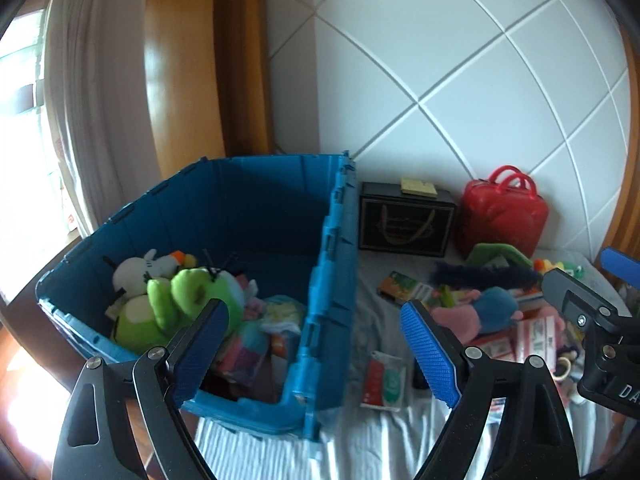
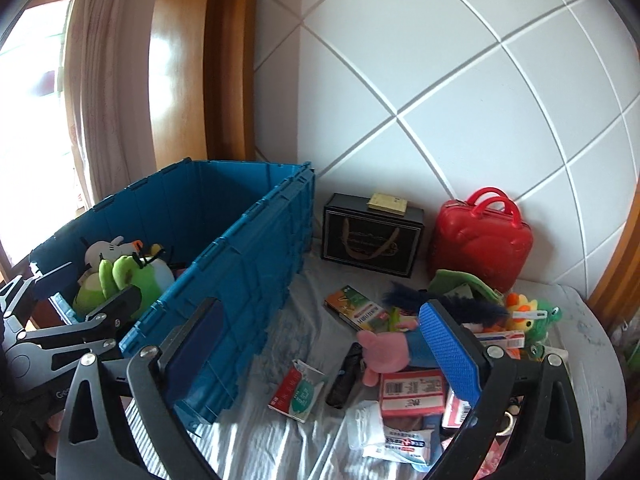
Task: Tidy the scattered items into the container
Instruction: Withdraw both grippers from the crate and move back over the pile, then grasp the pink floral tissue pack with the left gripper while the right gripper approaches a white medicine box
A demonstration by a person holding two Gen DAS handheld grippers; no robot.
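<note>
the tall blue plastic crate (image 1: 256,216) is standing open on the pale striped bedsheet (image 2: 280,432), already holding a green plush frog (image 1: 188,296), a white plush toy (image 1: 140,268) and a few soft packets. at its three o'clock side, the scattered things are lying in a heap: a pink and blue plush toy (image 2: 384,352), a red and green sachet (image 2: 298,392), a slim black remote-shaped object (image 2: 346,376), a colourful flat box (image 2: 356,312) and a red and white carton (image 2: 412,392). the left gripper (image 1: 312,344) is hovering over the crate's near corner with its blue-padded jaws spread wide and gripping nothing; the right gripper (image 2: 320,356) is hanging above the heap, equally wide and empty. the tidying is looking part done, with a pick probably in hand. the next grab is calling for the right gripper to be lowering toward twelve o'clock and closing around one loose item, likely the soft pink toy.
</note>
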